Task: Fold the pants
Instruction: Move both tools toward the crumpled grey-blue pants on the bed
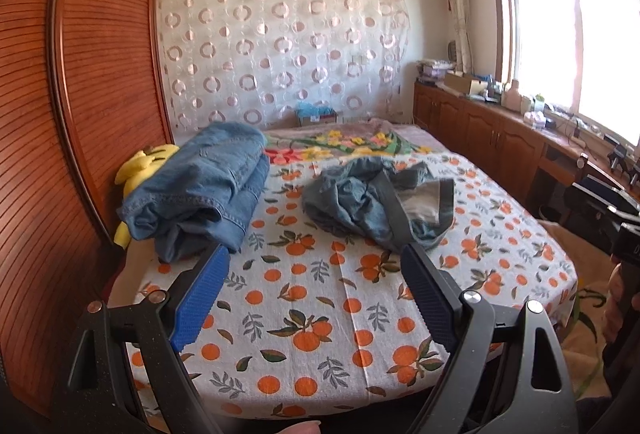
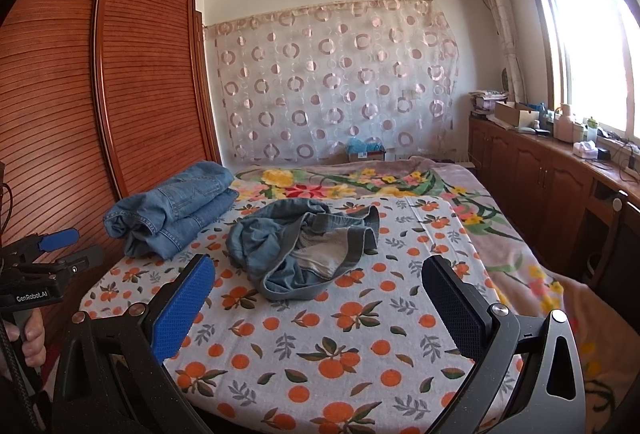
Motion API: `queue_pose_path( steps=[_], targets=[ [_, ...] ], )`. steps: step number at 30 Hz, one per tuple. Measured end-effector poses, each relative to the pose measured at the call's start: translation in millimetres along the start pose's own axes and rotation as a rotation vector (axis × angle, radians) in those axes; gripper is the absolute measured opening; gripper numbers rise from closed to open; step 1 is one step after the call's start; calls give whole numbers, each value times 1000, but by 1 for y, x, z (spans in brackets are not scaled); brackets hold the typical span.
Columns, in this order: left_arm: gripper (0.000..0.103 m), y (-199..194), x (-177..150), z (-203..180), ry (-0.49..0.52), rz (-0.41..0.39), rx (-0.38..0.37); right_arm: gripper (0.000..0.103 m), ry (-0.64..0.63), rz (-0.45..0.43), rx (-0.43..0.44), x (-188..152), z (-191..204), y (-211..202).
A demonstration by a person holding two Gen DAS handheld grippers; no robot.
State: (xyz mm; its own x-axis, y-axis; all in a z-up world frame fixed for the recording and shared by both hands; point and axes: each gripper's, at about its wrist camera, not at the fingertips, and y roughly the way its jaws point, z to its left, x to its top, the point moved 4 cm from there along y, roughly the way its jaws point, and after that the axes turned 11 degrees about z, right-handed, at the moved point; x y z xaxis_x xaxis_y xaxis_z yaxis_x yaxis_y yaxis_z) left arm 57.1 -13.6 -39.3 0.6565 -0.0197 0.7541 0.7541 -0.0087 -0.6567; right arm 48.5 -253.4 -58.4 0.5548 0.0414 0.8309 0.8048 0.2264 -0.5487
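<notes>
A crumpled pair of grey-blue pants [image 1: 376, 202] [image 2: 304, 250] lies in a heap on the orange-print sheet [image 1: 312, 314] [image 2: 340, 346] in the middle of the bed. A folded stack of blue jeans [image 1: 200, 190] [image 2: 172, 210] sits at the left bed edge. My left gripper [image 1: 314, 262] is open and empty, held above the near sheet short of the heap. My right gripper [image 2: 320, 274] is open and empty, near the heap's front edge. The left gripper also shows at the left of the right wrist view [image 2: 60, 246].
A tall wooden wardrobe [image 1: 60, 114] [image 2: 100, 94] stands right against the bed's left side. A yellow plush toy [image 1: 140, 162] lies behind the jeans. A floral blanket [image 2: 360, 186] covers the far bed. Low wooden cabinets [image 2: 540, 170] with clutter run along the right under the window.
</notes>
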Motion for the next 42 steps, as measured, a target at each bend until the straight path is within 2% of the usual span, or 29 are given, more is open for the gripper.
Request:
queue_pose_path(
  steps=[13,18,22,27,32,40,42],
  targets=[
    [88,86,-18,-1,41,142,-45,103,-58,82,7,6,-17,41],
    [88,121,-13,-10,105,216,-71,102,-75,103,-6,12,-24,59],
    [88,142,-5,-17,134,254,-60,101,-86,118,-18,24,-31,75],
    [89,159,8,-27,135,304,-127,101,-88,130,-12,40,-38,88],
    [89,171,22,-35,176,306,-132,101,-112,128,-26,55,-44,97],
    [89,190,45,-44,240,277,-76,101,-144,149,-15,73,-53,125],
    [89,196,51,-47,255,282,-80,97,-153,163,-6,77,-55,133]
  ],
)
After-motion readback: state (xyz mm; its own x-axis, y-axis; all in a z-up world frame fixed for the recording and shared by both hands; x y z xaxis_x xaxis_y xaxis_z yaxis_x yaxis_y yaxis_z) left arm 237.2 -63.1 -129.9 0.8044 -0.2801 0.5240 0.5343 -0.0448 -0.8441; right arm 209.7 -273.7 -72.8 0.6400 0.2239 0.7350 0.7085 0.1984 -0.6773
